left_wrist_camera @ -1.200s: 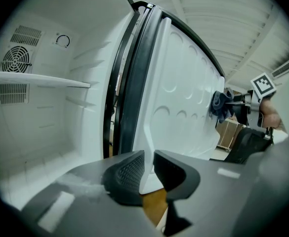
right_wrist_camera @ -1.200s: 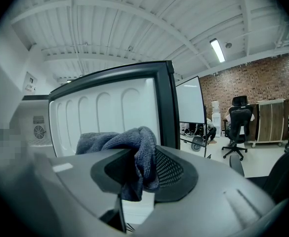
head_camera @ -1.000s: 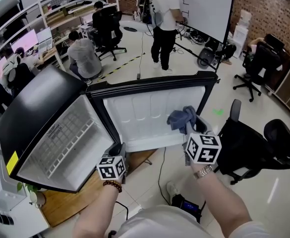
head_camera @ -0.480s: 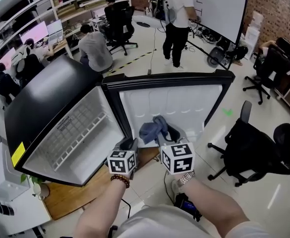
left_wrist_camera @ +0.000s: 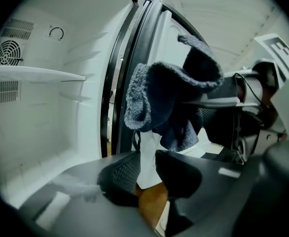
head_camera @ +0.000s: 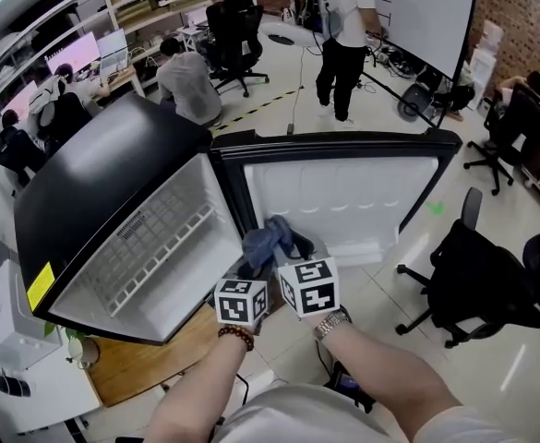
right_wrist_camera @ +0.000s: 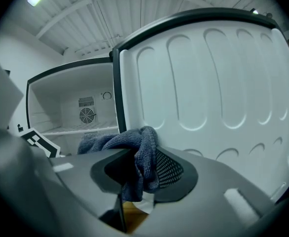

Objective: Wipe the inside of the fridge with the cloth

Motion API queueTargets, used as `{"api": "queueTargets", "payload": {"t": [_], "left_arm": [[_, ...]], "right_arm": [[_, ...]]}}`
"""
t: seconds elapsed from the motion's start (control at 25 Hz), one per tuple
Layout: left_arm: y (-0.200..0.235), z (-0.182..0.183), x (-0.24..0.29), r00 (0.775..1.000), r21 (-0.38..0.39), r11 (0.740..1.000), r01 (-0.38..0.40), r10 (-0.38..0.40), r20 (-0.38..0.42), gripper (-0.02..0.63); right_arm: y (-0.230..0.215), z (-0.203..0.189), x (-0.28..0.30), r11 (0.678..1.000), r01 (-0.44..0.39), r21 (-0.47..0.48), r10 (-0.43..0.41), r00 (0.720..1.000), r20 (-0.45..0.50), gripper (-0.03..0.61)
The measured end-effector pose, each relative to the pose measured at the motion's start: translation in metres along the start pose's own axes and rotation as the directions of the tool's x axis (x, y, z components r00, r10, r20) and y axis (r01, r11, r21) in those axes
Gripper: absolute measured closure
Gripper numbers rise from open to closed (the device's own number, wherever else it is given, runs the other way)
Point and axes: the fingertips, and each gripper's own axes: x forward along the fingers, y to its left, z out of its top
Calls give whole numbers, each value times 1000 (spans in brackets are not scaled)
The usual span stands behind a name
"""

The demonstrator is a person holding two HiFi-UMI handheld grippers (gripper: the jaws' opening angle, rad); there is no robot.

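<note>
The black fridge [head_camera: 94,187] stands open, its white inside [head_camera: 150,247] with a wire shelf at the left. Its door [head_camera: 343,197] is swung out, white liner facing me. My right gripper [head_camera: 283,252] is shut on a blue-grey cloth [head_camera: 268,240] by the hinge edge, and the cloth [right_wrist_camera: 140,154] is pinched between its jaws. My left gripper [head_camera: 242,273] sits close beside it, low at the fridge's front. Its jaws are opening and nothing is between them [left_wrist_camera: 146,162]. The cloth [left_wrist_camera: 169,95] hangs just ahead of them. A back-wall fan vent [right_wrist_camera: 86,114] and a shelf [left_wrist_camera: 35,73] show inside.
A black office chair [head_camera: 477,275] stands right of the door. A wooden board [head_camera: 159,358] lies under the fridge's front and a white box [head_camera: 11,330] is at the left. A standing person [head_camera: 343,35] and seated people [head_camera: 191,81] are behind the fridge.
My right gripper has carried the cloth leftward from the door's right part to the hinge edge, ending close beside the left gripper. The left gripper has shifted slightly right.
</note>
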Motion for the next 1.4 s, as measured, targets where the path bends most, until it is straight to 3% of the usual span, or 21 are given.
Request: {"api": "queueTargets", "payload": {"t": [0.36, 0.96, 1.4], "left_arm": [[0, 0, -1, 1000, 13, 1000, 6, -6, 5, 538], [1, -1, -2, 1000, 16, 1000, -14, 14, 19, 546], [2, -1, -3, 999, 5, 999, -32, 32, 24, 551]], "right_arm": [[-15, -2, 0, 999, 47, 3, -47, 999, 8, 459], [-95, -8, -44, 978, 202, 43, -203, 979, 14, 457], [-160, -14, -83, 946, 317, 67, -318, 948, 8, 459]]}}
